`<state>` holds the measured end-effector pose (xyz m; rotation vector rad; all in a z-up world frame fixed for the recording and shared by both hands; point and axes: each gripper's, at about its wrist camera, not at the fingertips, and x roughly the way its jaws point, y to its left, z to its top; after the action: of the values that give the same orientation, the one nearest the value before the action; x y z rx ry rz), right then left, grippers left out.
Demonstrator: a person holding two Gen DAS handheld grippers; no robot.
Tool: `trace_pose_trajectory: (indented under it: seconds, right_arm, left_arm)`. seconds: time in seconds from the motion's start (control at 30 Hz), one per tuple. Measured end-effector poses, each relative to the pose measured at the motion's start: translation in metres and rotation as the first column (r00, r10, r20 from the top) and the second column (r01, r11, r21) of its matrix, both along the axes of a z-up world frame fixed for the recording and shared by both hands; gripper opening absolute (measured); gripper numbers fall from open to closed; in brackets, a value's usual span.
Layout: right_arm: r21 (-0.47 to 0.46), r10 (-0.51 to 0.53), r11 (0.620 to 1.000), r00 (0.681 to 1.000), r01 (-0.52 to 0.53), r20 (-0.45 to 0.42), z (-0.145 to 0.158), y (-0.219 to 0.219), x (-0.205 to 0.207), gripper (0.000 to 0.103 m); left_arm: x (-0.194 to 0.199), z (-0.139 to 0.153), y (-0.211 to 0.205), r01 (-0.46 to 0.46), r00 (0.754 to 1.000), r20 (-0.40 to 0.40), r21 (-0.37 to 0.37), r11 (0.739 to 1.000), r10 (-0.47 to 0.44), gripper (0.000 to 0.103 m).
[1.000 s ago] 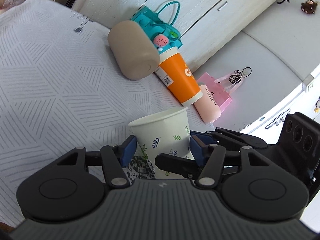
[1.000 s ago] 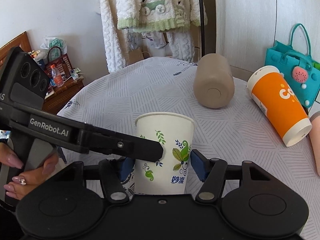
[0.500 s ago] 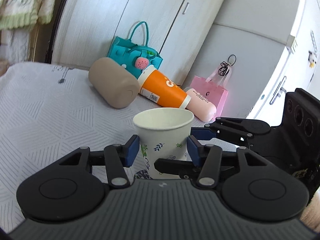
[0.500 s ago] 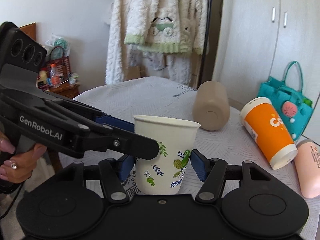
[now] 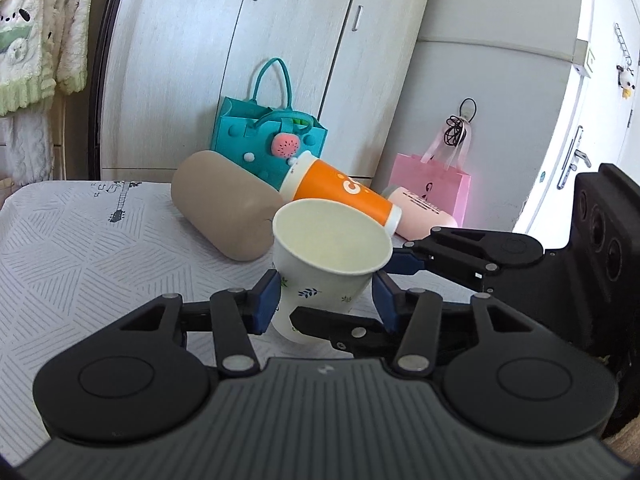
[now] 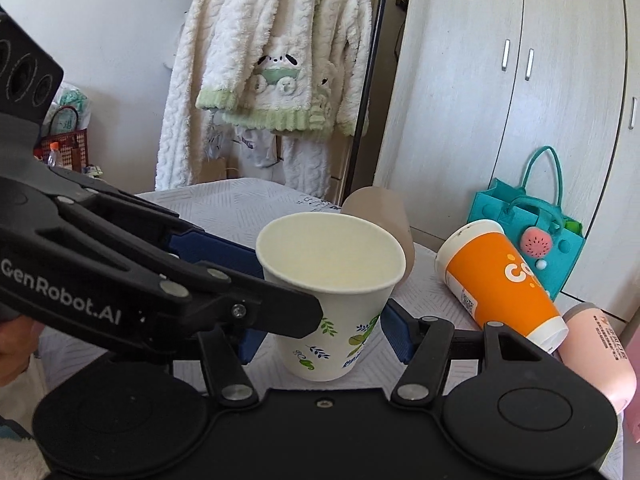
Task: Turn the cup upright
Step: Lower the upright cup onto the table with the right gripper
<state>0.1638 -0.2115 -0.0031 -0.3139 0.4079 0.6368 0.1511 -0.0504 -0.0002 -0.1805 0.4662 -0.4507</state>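
**Paper cup sitting mouth-up between both grippers**

The left gripper (image 5: 326, 304) and right gripper (image 6: 320, 336) are each standing spread, blue pads flanking the paper cup (image 6: 330, 292) with gaps showing. The cup is tilting slightly over the patterned tablecloth (image 5: 80, 248). Behind it, a tan tumbler (image 5: 224, 216) and orange cup (image 6: 500, 284) are lying sideways.

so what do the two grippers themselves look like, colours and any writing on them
Both are matte black plastic with jointed linkage arms, silver rivets and two round discs on the body. The fingers carry blue ribbed pads. The left gripper has white "GenRobot.AI" lettering on its side and three round holes in its rear block; the right gripper shows the same three holes. No cables are visible.
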Motion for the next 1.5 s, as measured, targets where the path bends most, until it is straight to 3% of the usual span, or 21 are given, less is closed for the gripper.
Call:
trace_pose_trajectory:
  seconds: [0.23,0.7,0.97,1.5]
  right_arm:
    - [0.023,-0.029,0.999,0.997,0.030,-0.068,-0.010,0.003,0.017,0.066]
    - [0.020,-0.055,0.998,0.997,0.056,-0.056,-0.012,0.007,0.012,0.067]
    - [0.030,-0.083,0.996,0.995,0.085,-0.051,-0.006,0.003,0.005,0.079]
    - [0.064,-0.225,0.971,0.973,0.228,-0.060,0.027,-0.019,-0.056,0.080]
  left_arm:
    - [0.014,-0.011,-0.001,-0.007,1.000,-0.023,-0.003,1.000,0.007,0.049]
    - [0.017,-0.017,0.005,-0.023,0.998,-0.056,-0.041,0.999,0.021,0.053]
    - [0.003,-0.006,0.008,-0.023,0.999,-0.045,-0.015,1.000,0.022,0.061]
    - [-0.065,0.034,0.021,-0.087,0.996,-0.007,0.058,0.995,0.088,0.068]
